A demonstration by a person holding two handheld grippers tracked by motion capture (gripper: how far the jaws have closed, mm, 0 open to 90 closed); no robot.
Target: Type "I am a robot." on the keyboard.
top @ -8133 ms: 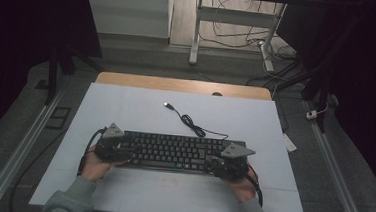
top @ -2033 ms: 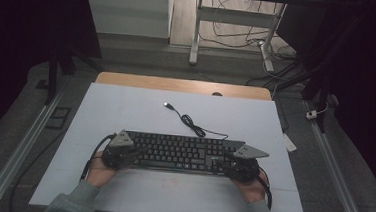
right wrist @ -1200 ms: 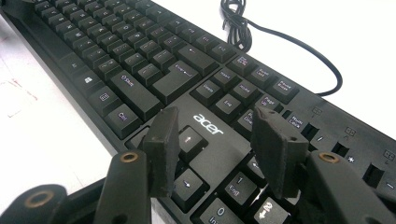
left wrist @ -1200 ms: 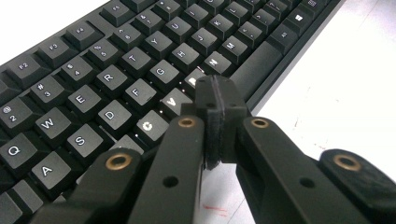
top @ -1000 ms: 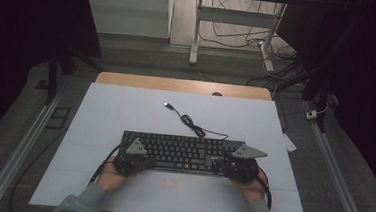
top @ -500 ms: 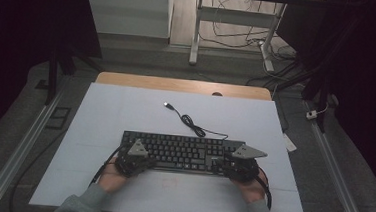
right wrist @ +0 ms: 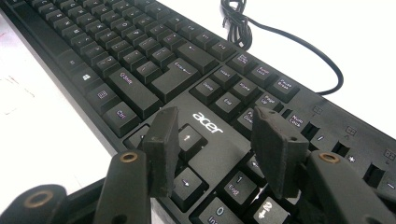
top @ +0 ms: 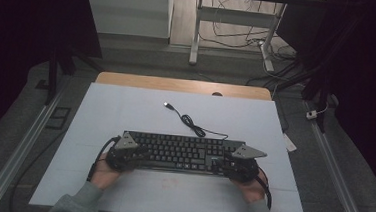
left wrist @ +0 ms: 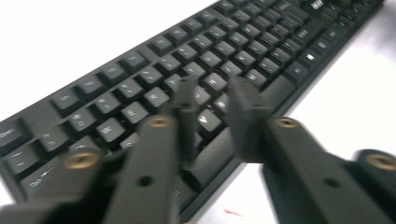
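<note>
We saw the black keyboard (top: 182, 152) lying flat near the front of the white table (top: 126, 106), its cable (top: 190, 122) trailing away behind it. The left gripper (left wrist: 210, 100) hung over the keys at the keyboard's left end, its jaws just opened, nothing between them. The right gripper (right wrist: 212, 140) hovered over the arrow keys, jaws apart and empty.

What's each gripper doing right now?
Left gripper: jaws just opened, apart over the keyboard, holding nothing.
Right gripper: jaws apart over the keyboard, holding nothing.
</note>
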